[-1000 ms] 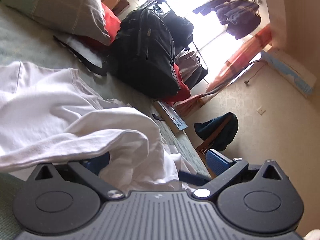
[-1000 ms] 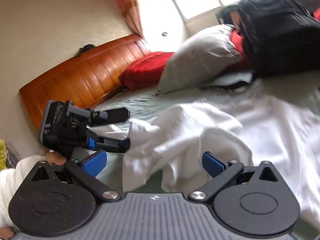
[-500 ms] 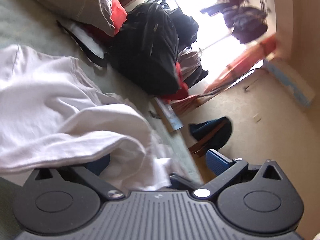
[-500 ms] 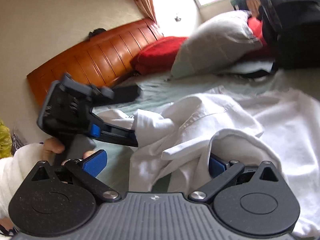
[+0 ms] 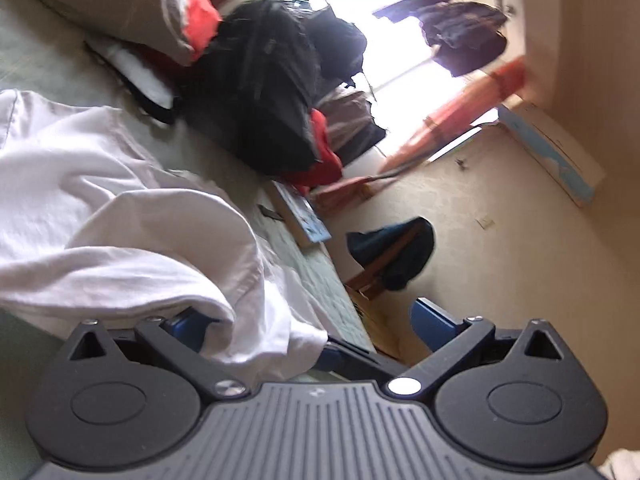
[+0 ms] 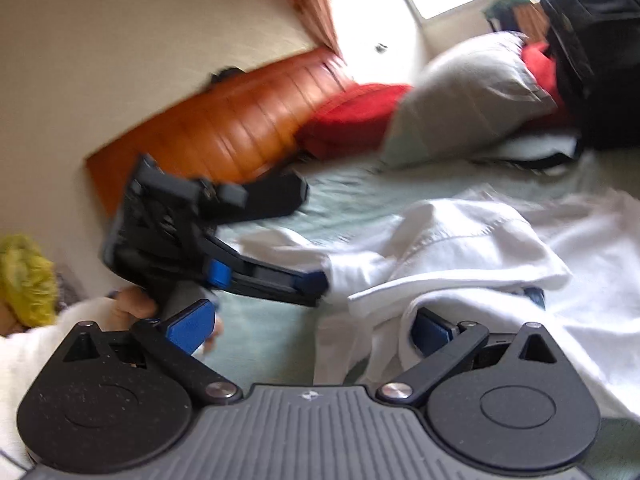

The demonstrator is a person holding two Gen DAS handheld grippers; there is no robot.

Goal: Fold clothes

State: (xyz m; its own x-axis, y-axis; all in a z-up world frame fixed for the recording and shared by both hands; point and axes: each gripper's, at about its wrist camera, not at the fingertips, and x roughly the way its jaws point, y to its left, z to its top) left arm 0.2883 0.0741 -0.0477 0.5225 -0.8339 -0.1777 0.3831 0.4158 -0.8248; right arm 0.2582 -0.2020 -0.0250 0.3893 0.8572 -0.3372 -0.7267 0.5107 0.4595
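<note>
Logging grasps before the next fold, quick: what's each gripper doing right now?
Left gripper: open, white garment draped between its fingers.
Right gripper: open, the garment lying over one finger.

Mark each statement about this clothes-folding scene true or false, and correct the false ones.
1. The white garment lies on a green bedspread. True.
2. The black backpack hangs on the wall. False: it sits on the bed beside the pillow.
3. The right gripper has its fingers spread wide. True.
4. The headboard is white metal. False: it is orange-brown wood.
5. The left gripper reaches into the edge of the white garment. True.
</note>
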